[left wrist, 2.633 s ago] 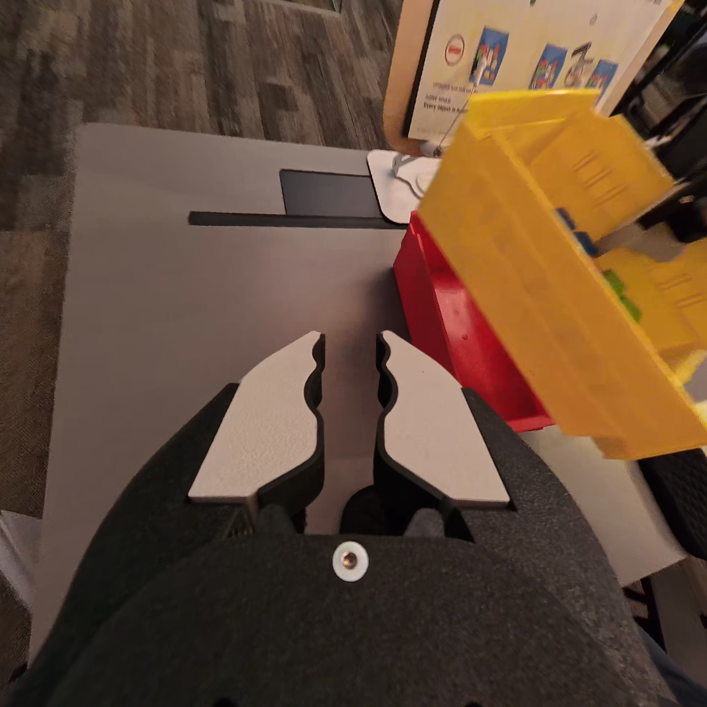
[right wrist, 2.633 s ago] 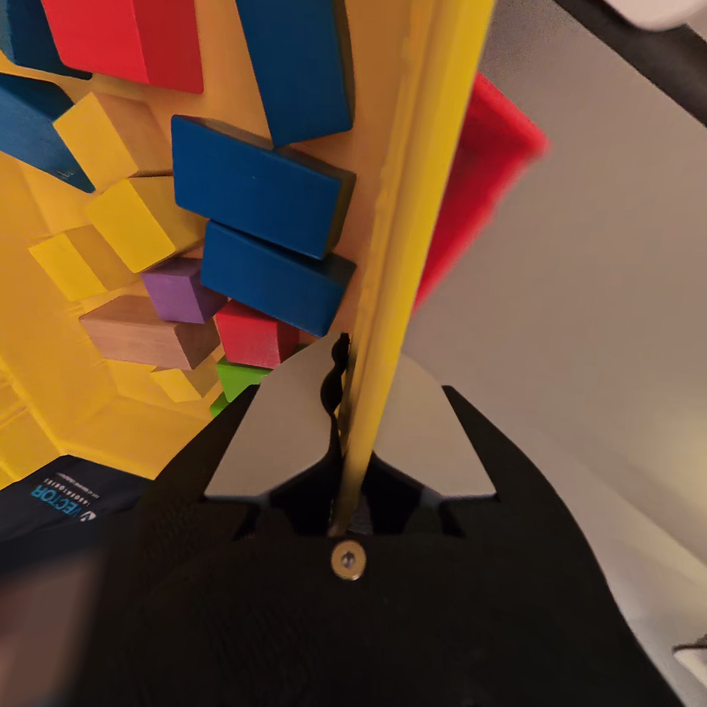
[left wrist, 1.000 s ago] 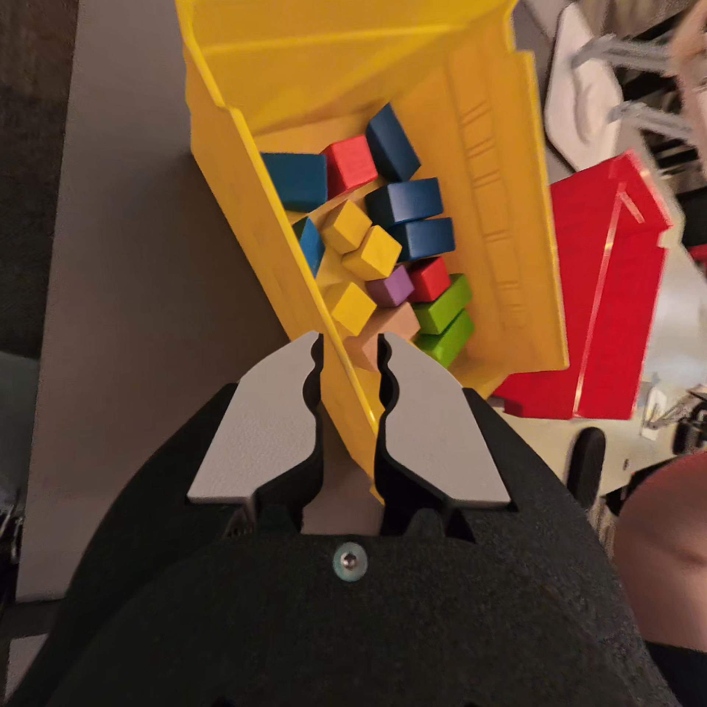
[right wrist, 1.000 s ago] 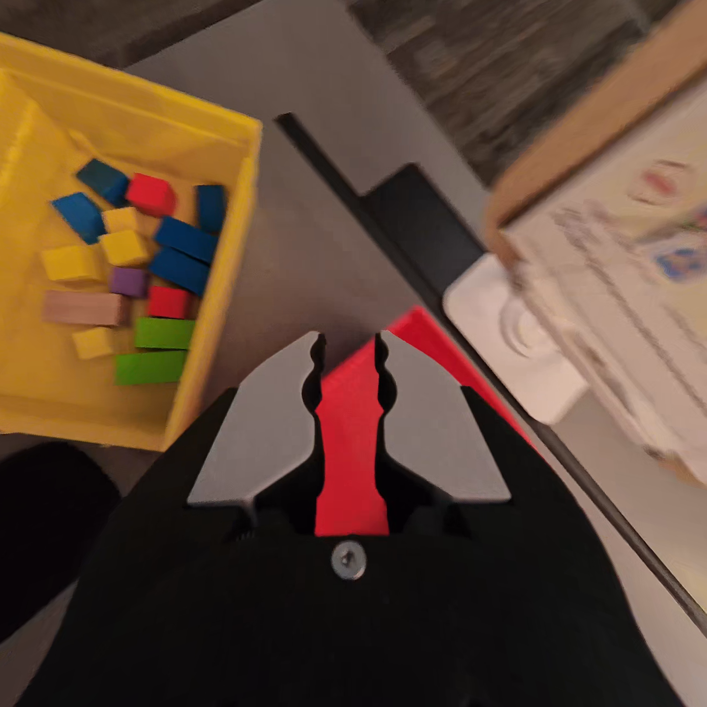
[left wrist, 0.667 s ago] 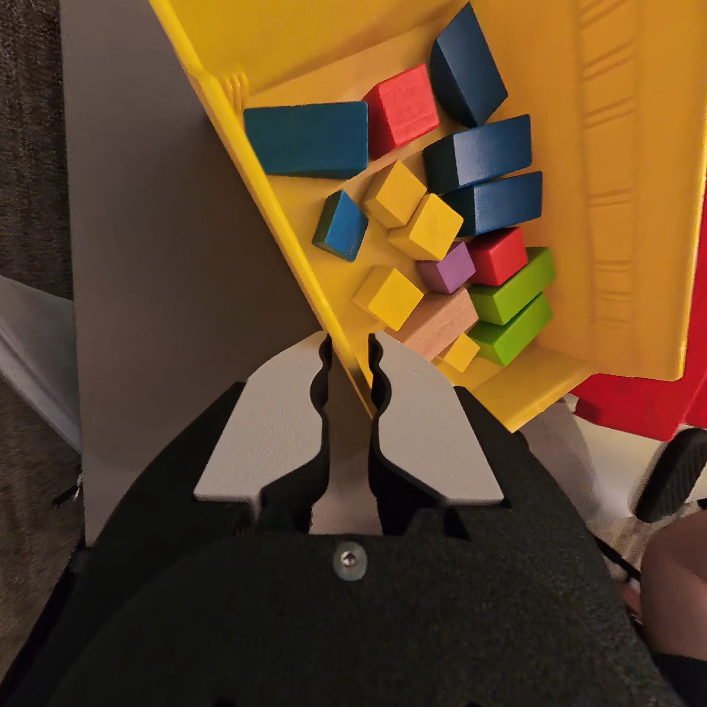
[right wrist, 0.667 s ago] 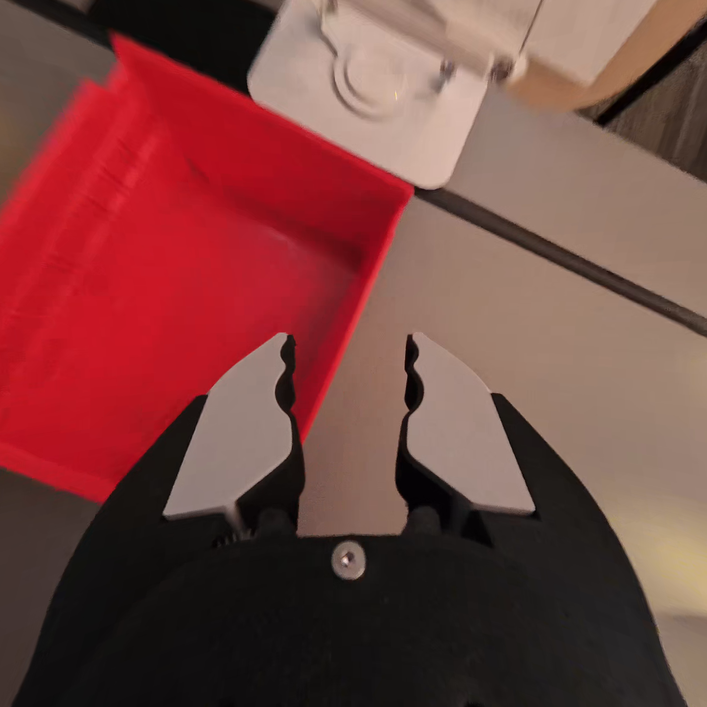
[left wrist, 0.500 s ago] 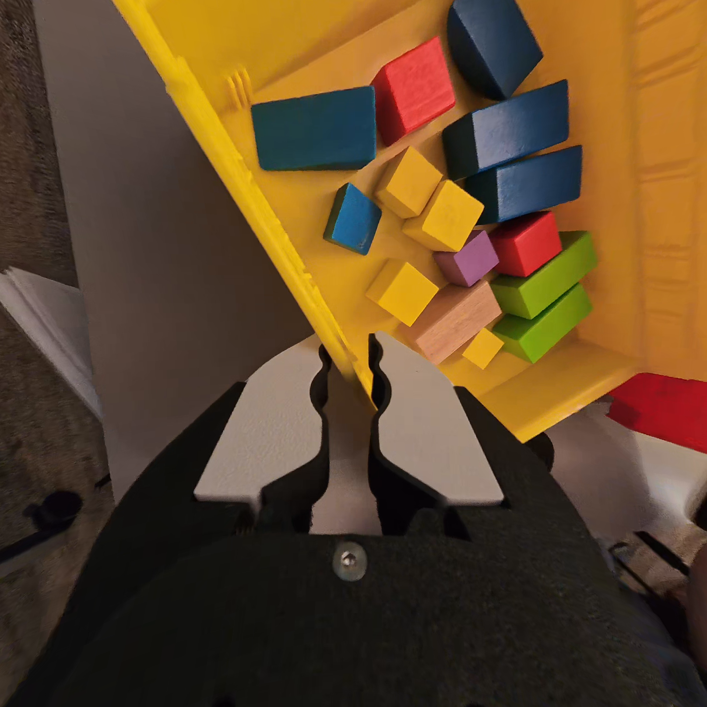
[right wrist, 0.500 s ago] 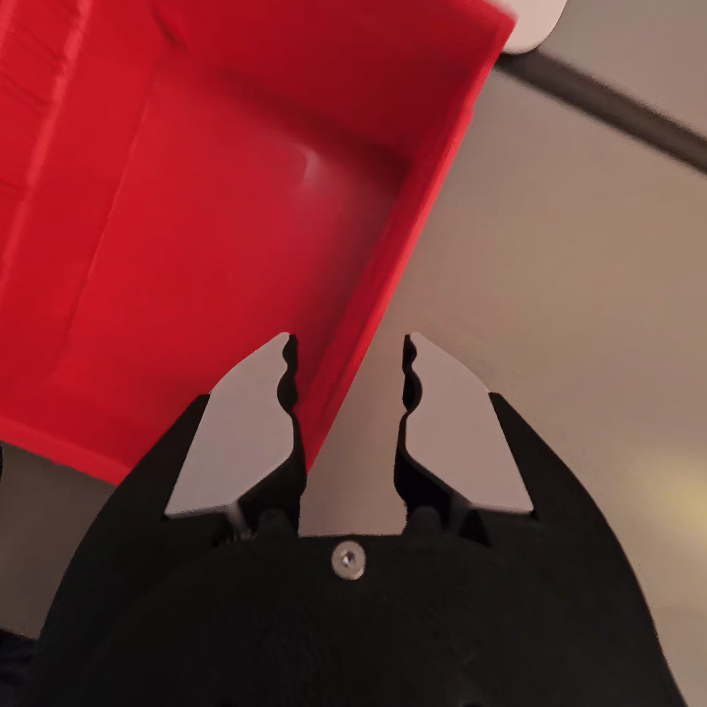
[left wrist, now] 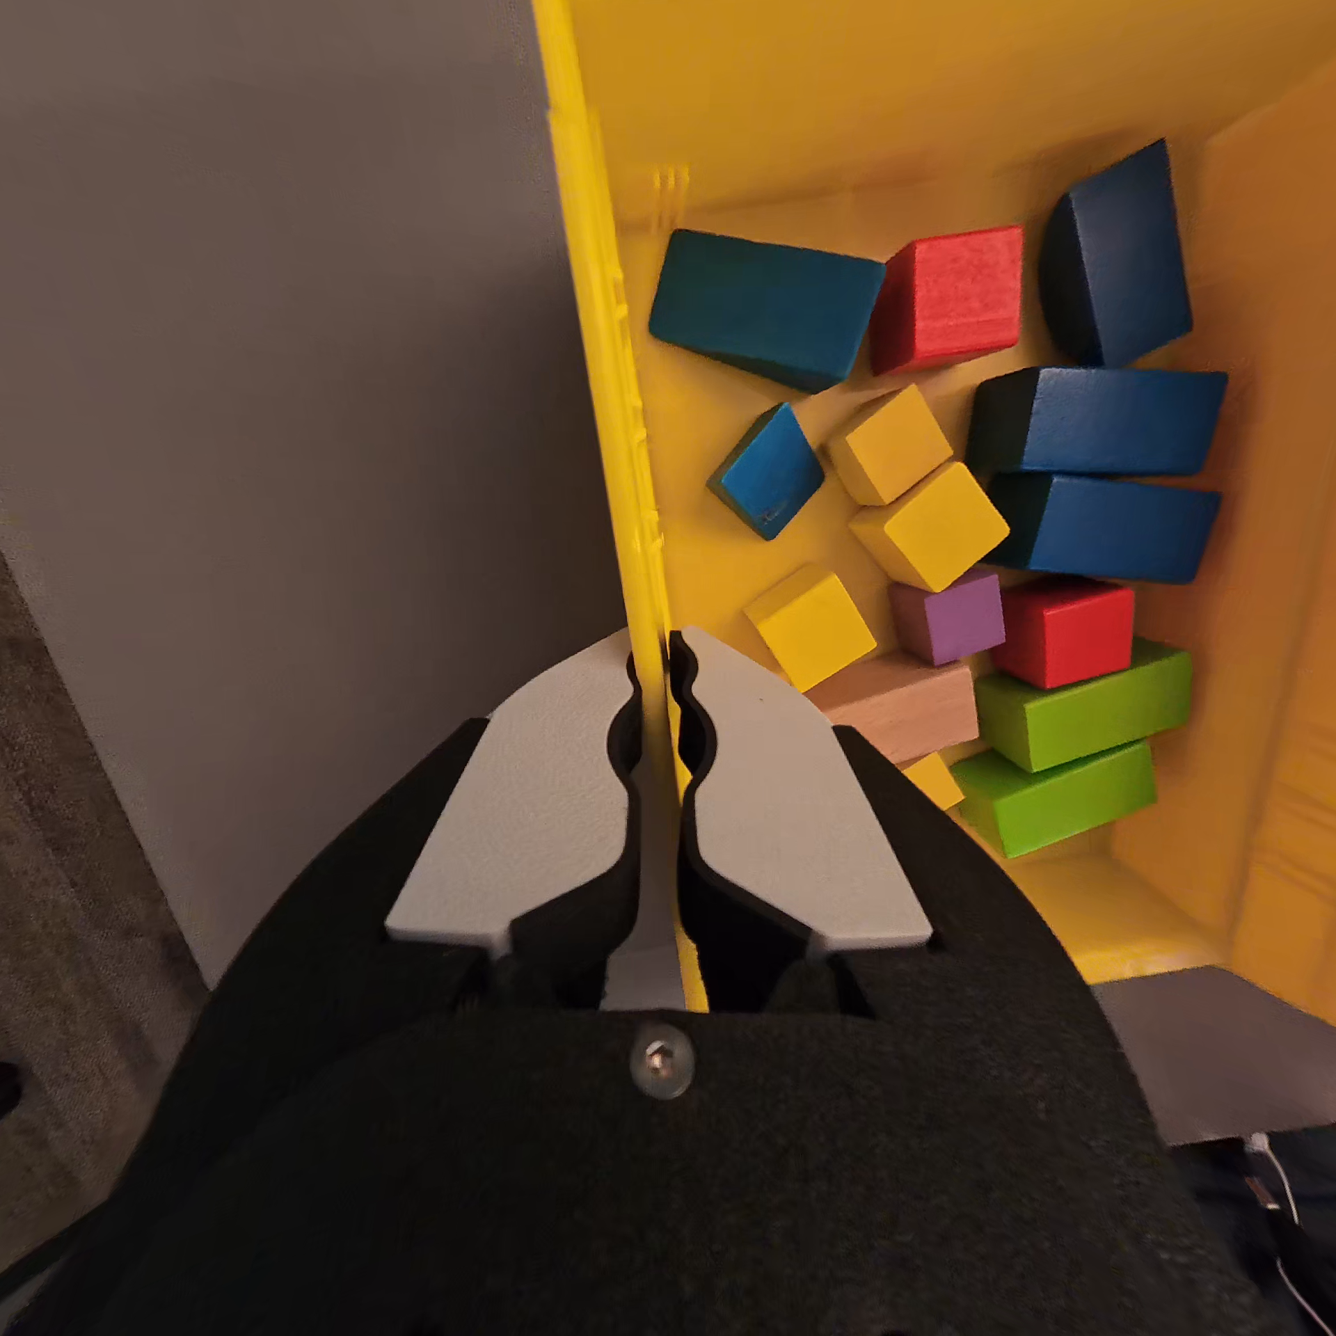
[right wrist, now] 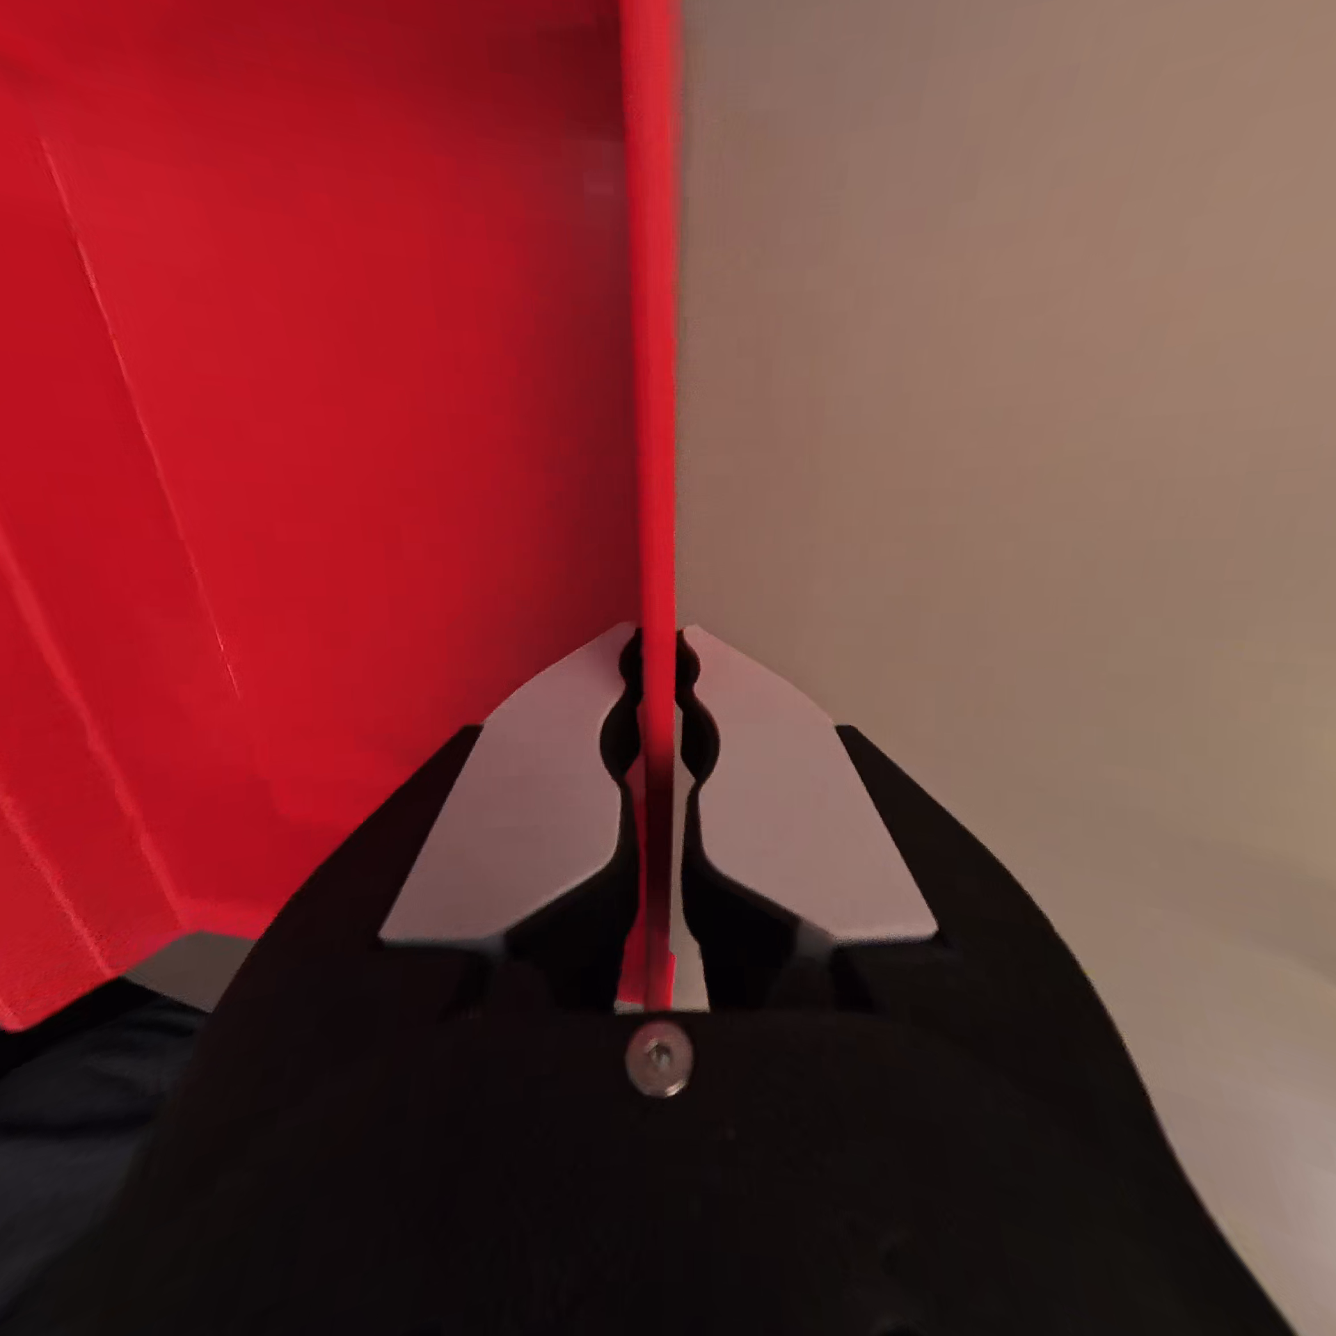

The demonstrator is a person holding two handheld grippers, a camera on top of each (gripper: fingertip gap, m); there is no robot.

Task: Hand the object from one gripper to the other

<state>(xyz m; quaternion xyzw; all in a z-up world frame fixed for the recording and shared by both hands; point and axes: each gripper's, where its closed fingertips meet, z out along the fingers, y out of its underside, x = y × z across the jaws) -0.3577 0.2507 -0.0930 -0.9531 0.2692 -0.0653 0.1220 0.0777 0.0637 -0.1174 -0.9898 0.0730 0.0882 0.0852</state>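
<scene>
surface: grey tabletop [left wrist: 289, 361]; floor: grey-brown carpet [left wrist: 65, 831] beside it; light: warm, dim

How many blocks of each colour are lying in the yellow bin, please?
blue blocks: 5
yellow blocks: 4
red blocks: 2
green blocks: 2
purple block: 1
plain wood block: 1
Total in the yellow bin: 15

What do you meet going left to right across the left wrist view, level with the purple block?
Grey table → yellow bin wall → yellow cube → purple block → red cube → bin's far inner wall.
</scene>
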